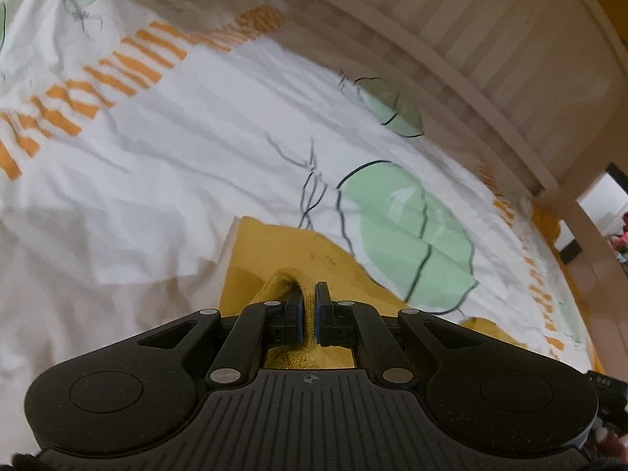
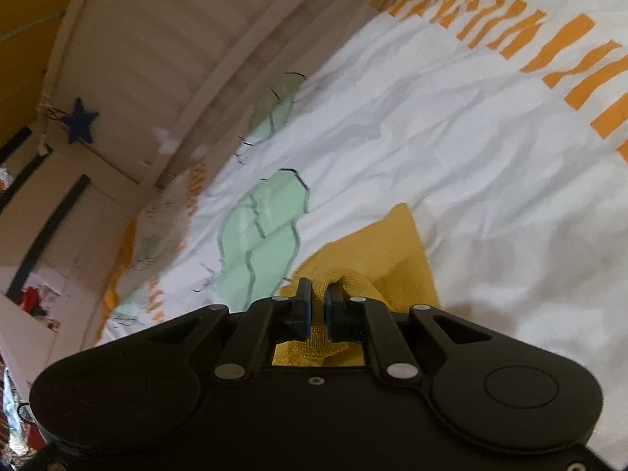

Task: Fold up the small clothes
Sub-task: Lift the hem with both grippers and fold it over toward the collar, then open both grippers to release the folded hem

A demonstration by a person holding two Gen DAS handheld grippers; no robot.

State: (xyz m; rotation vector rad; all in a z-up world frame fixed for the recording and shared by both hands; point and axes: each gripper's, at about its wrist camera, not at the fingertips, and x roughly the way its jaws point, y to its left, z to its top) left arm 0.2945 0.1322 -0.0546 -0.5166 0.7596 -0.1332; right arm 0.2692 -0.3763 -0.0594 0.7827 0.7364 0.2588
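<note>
Black linkage of the left gripper (image 1: pixel 308 308) filled the foreground of the left wrist view, its 2 jaws pinched shut on a bunched edge of the yellow knit garment (image 1: pixel 282 247). That cloth spread ahead over the white patterned bedsheet (image 1: pixel 176 137), a corner pointing away toward the wooden bed rail (image 1: pixel 431 51).

From the right wrist view, the right gripper (image 2: pixel 318 308) likewise clamped a gathered edge of the same garment (image 2: pixel 384 243), which lay on the sheet (image 2: pixel 451 117) with 1 corner aimed forward. The knit looked soft, light and limp, best held by edges or corners. Its long axis could not be judged.
</note>
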